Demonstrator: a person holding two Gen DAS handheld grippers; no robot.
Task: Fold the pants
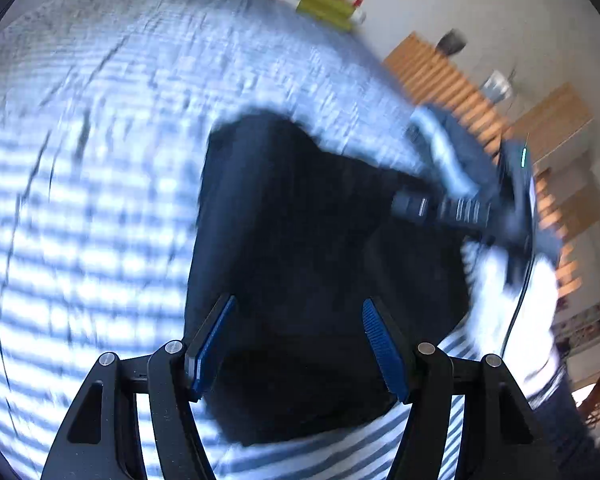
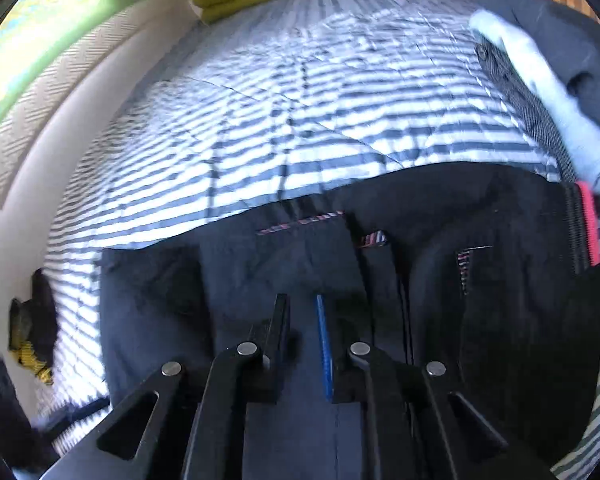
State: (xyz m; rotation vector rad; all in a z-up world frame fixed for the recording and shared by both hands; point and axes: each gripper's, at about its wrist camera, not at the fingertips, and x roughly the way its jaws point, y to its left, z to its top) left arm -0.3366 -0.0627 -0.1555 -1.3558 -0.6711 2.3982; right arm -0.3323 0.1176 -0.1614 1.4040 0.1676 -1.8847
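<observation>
Striped bedspread [image 2: 300, 112] spans beyond both tools, dark pants [image 2: 480, 280] lie on it under and ahead of the jaws, left gripper [image 1: 298, 312] jaws wide apart, right gripper [image 2: 302, 314] jaws slightly apart, nothing clamped.

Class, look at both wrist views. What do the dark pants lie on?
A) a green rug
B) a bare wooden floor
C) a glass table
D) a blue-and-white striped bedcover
D: in both views the dark pants are spread over a blue-and-white striped bedcover, whose stripes show around the pants on the bedcover.
</observation>
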